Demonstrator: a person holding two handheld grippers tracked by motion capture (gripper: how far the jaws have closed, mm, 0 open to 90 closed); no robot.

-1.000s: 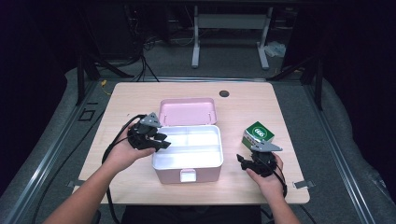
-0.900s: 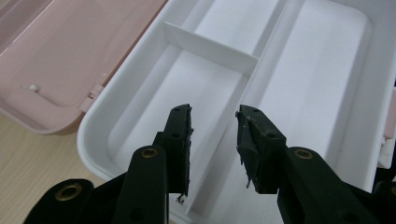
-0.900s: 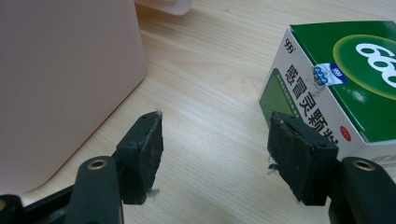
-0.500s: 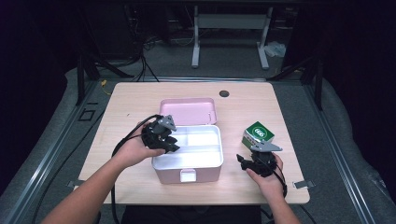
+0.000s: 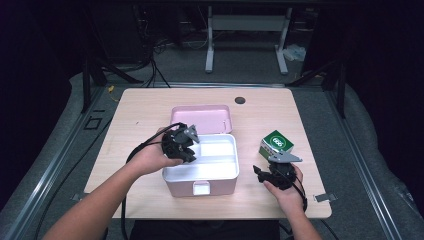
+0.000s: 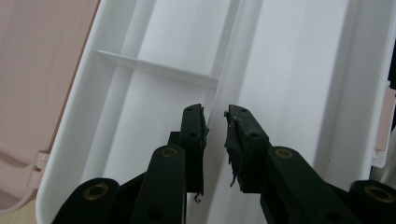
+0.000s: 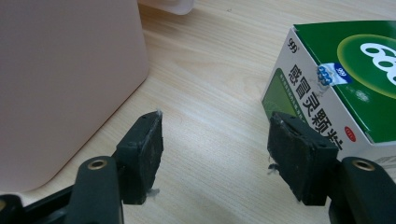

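Straddling the tray divider (image 6: 219, 79), left gripper (image 6: 215, 122) fingers nearly closed.

So I've got a pink box (image 5: 200, 170) sitting open mid-table, white divided tray (image 6: 299, 70) inside, its lid (image 5: 201, 119) flipped back flat behind it. A green and white medicine carton (image 5: 276, 143) lies near its right side, not touching.

Bright overhead light on table (image 5: 150, 107), dark surroundings (high view slightly soft)
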